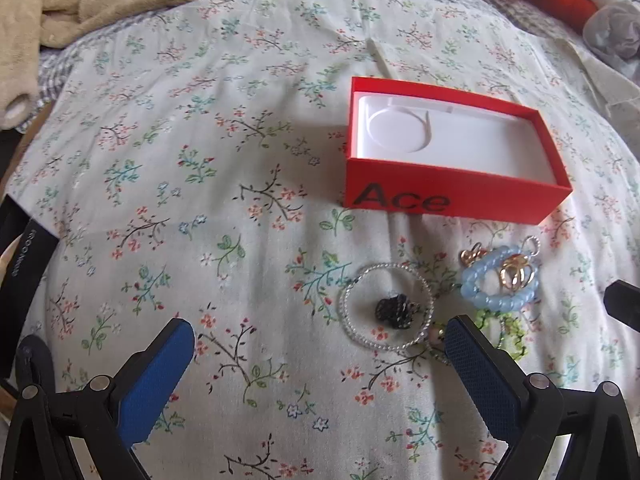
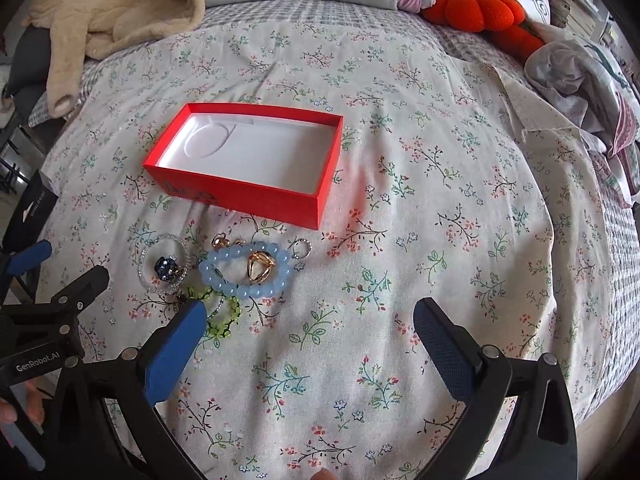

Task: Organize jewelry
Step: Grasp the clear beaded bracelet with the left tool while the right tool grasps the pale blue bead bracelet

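Left gripper [image 1: 320, 344]: jaws spread wide, holding nothing; blue pads low over the bedspread, the right pad just beside the clear ring's 4 o'clock edge.
Right gripper [image 2: 310, 320]: jaws also wide apart and empty; its left pad covers part of the green bracelet.
Green bracelet [image 2: 226, 318]: spiky lime beads, nearest of the jewelry, half hidden, so its full shape is unclear.
Clear bead ring [image 1: 386, 306]: thin hoop of glassy beads lying flat, with a dark blue-black knotted piece [image 1: 394, 312] inside it.
Blue bracelet [image 2: 244, 270]: chunky pale-blue beads in an oval, at 3 o'clock of the clear ring, nearly touching it; gold rings [image 2: 260, 266] lie inside it.
Small pieces: a gold item [image 2: 220, 242] at the bracelet's 11 o'clock, possibly an earring; a silver ring [image 2: 302, 248] at its 2 o'clock.
Red box [image 1: 452, 196]: open, white moulded tray inside with a round recess, "Ace" printed on the near wall; just beyond the jewelry at 12 o'clock, not touching it.
Bedspread [image 2: 420, 240]: floral cloth, bare and open from the jewelry toward 3 o'clock.
Far edge: beige fleece [image 2: 112, 12] at 11 o'clock, orange plush toy [image 2: 480, 10] at 1 o'clock, well apart from the box.
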